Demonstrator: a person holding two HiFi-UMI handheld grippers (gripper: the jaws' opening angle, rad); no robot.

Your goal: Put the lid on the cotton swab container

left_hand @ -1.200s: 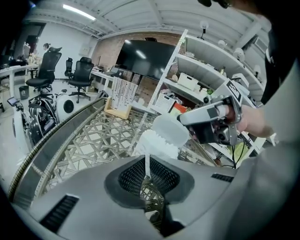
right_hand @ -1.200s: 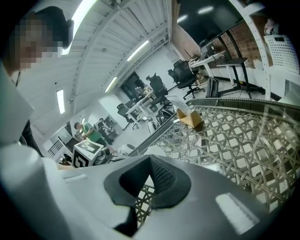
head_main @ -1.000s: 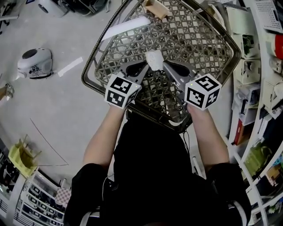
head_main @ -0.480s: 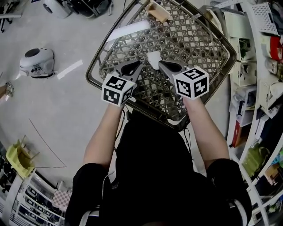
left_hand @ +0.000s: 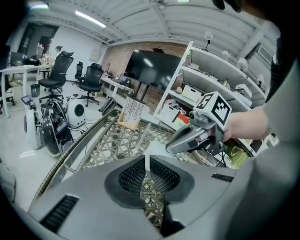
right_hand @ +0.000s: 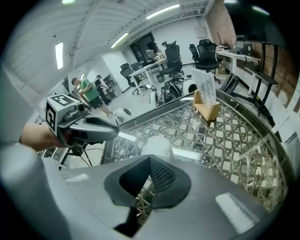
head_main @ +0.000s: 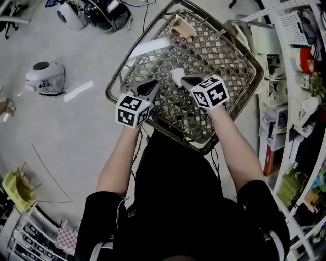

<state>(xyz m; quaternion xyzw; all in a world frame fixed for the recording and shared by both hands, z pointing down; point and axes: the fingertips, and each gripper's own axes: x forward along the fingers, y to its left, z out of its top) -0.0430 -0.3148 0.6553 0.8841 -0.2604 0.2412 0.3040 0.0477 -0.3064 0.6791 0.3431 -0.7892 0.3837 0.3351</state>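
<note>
A small white round cotton swab container (head_main: 177,76) stands on the woven rattan table (head_main: 219,56). It shows just past the jaw tips in the left gripper view (left_hand: 155,150) and in the right gripper view (right_hand: 157,145). No separate lid can be made out. My left gripper (head_main: 155,83) is to the container's left, a short way off, shut with nothing in it. My right gripper (head_main: 184,80) is close against the container's right side, also shut and empty. Each gripper appears in the other's view: the right gripper (left_hand: 174,146) and the left gripper (right_hand: 114,131).
A flat white strip (head_main: 148,47) and a small wooden card stand (head_main: 182,26) lie farther back on the table. Shelves with boxes (head_main: 277,61) run along the right. A white appliance (head_main: 46,77) and black equipment (head_main: 99,12) sit on the floor to the left.
The right gripper has moved left, closer to the container. The left gripper has shifted slightly. The head view has drifted, so the table sits higher in the frame.
</note>
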